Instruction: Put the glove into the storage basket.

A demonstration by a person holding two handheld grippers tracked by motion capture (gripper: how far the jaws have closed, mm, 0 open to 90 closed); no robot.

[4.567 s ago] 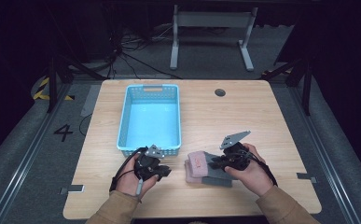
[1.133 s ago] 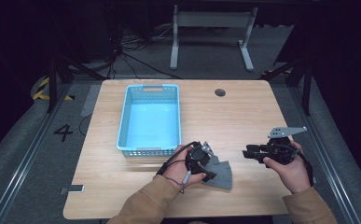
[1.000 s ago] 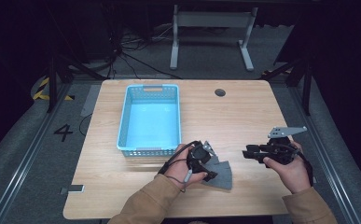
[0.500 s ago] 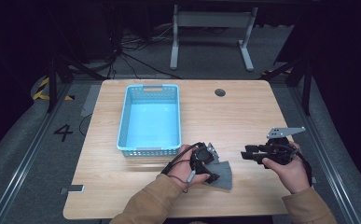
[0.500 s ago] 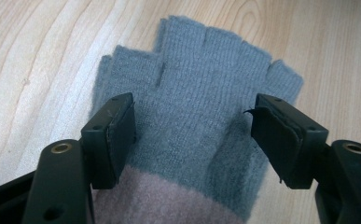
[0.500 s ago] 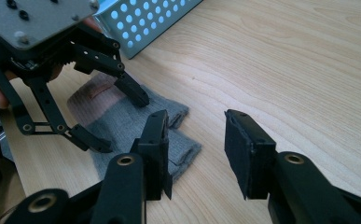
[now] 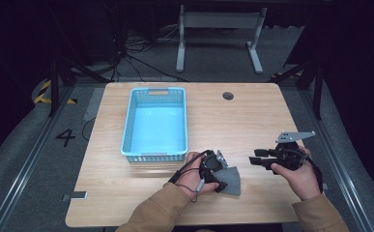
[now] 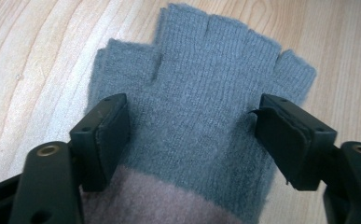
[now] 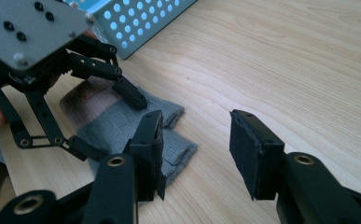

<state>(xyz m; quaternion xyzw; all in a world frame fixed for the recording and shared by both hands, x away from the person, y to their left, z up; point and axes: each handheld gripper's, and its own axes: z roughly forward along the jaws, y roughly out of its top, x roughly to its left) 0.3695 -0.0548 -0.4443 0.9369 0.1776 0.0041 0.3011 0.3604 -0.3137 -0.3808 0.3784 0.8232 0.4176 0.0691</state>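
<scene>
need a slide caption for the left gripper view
Left gripper, black jaws open, straddling a grey knitted fingerless glove lying flat on the light wooden table.

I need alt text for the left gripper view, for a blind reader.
A grey fingerless glove lies flat on a wooden table, its stubby finger ends pointing away. The left gripper stands open over it, one black jaw at each side.

One grey fingerless glove [image 7: 229,181] with a pinkish cuff lies near the table's [image 7: 252,121] front edge. One light-blue basket [image 7: 156,124] stands toward the table's left side. Two hand-held grippers are over the table: the left gripper [image 7: 217,175] and the right gripper [image 7: 258,161].
</scene>
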